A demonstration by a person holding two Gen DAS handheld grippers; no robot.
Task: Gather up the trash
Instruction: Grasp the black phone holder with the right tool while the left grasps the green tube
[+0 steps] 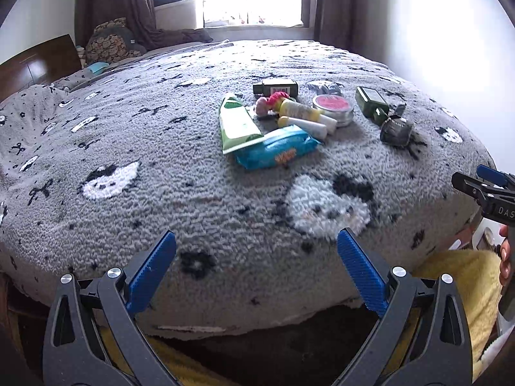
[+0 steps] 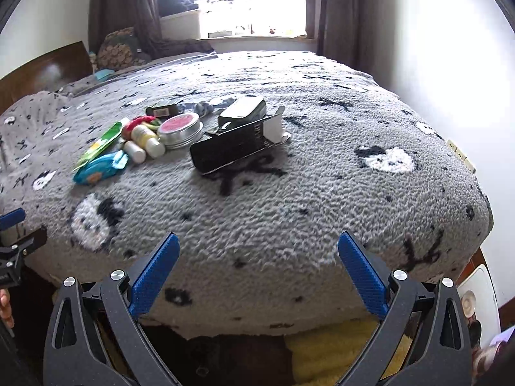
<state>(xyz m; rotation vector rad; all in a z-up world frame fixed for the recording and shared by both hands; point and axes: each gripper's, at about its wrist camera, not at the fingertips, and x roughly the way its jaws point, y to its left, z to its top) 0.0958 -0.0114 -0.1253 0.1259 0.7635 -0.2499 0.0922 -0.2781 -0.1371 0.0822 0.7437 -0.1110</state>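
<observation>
Hovering over the near edge of the bed (image 1: 135,148), both tongs spread wide and empty, nothing between the blue pads; neither touches the blanket. Reading: both are clear of the clutter so the whole pile is in view before a pick is chosen

Left to right, left wrist view:
- left tongs (image 1: 257,251) low in frame, aimed at the pile, well short of it
- green tube (image 1: 236,122) lies flat, its crimped end overlapping the blue pack (image 1: 276,149)
- two small bottles (image 1: 304,117) lie on their sides against each other, just beside the tin (image 1: 333,107); a pink and red item is tucked behind them, kind unclear
- dark box (image 1: 275,87) at the back, label toward the camera
- green bottle (image 1: 371,104) on its side, touching the black carton (image 1: 396,132)

Right wrist view: right tongs (image 2: 259,254) face the carton (image 2: 238,146), which lies open-ended with a flap up. Judgement: it is the nearest item and its flap offers an edge to pinch, so a likely first pick

No bin in view; which items count as trash cannot be told
</observation>
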